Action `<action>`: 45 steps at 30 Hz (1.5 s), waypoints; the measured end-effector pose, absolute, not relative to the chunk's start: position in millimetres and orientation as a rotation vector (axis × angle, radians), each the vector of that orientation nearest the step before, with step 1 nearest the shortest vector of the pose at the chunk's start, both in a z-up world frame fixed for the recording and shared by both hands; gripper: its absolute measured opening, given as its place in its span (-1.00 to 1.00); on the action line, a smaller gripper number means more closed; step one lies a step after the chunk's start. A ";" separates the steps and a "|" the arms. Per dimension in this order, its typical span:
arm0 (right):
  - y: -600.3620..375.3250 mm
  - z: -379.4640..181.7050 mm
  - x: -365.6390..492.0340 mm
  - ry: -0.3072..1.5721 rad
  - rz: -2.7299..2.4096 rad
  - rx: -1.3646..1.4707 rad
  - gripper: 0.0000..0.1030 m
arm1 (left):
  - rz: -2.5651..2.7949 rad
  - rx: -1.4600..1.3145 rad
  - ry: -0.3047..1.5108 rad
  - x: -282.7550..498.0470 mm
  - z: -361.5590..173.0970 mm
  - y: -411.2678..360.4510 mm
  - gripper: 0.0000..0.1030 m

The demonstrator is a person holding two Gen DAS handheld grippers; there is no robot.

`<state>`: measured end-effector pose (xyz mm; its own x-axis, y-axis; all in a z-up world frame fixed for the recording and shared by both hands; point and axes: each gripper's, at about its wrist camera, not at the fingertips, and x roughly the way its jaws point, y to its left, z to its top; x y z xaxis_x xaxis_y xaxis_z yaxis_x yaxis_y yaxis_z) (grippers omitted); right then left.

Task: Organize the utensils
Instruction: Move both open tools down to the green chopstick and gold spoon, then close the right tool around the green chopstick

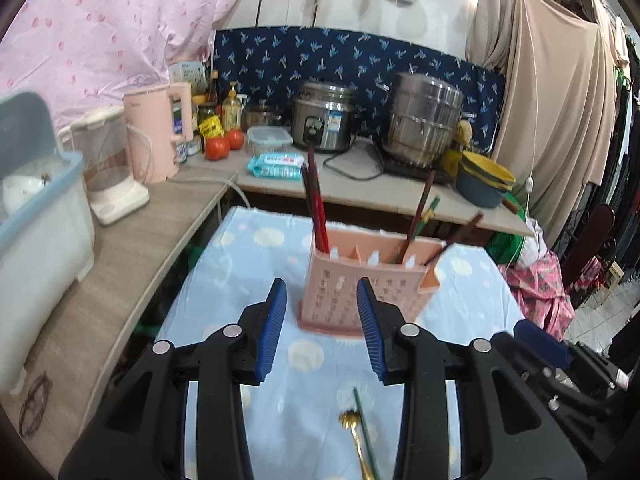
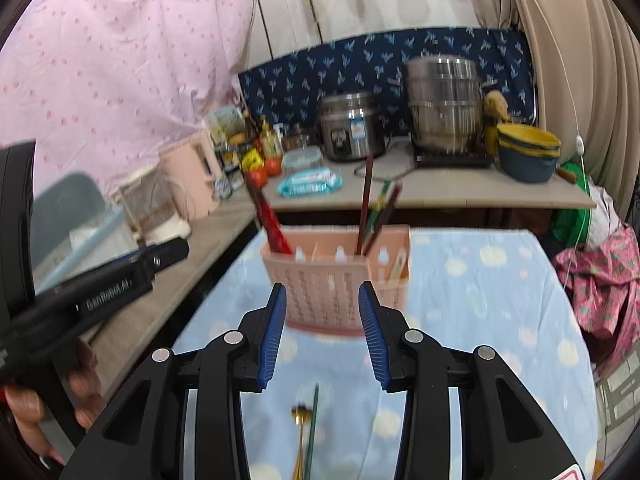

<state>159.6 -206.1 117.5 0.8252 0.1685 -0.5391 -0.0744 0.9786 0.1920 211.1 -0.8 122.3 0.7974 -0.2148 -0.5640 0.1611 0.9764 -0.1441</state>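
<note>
Both claws stand partly open, nothing between their blue pads: the left claw (image 1: 322, 308) and the right claw (image 2: 322, 312) each hang over the worktop (image 1: 472, 304). A gold spoon (image 1: 356, 436) and a green chopstick (image 1: 366, 436) lie just below the left claw. Ahead stands a pink rack (image 1: 360, 284) holding upright chopsticks (image 1: 316, 200).

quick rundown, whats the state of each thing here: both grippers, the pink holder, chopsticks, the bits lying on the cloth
left gripper: open, nothing between its pads
right gripper: open, nothing between its pads
pink utensil holder: upright on the blue tablecloth
red chopsticks: standing in the holder's left compartment
green chopstick: lying loose on the cloth
gold utensil: lying beside the green chopstick
</note>
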 end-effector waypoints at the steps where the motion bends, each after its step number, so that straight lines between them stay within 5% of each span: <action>1: -204.8 108.6 152.5 0.610 0.132 0.166 -0.27 | -0.204 -0.089 0.634 204.0 114.9 0.6 -0.32; 25: -174.3 -49.5 27.9 0.974 0.142 0.146 -0.29 | -0.168 -0.035 0.948 90.8 -25.7 15.4 -0.32; 45: -160.0 -68.1 33.9 1.005 0.150 0.115 -0.86 | -0.173 -0.011 0.991 82.6 -41.9 6.2 -0.32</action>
<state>33.9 -160.0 -68.1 0.5271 0.1783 -0.8309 -0.0727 0.9836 0.1650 82.6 6.2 -41.9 0.5354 -0.1504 -0.8311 0.1401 0.9862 -0.0882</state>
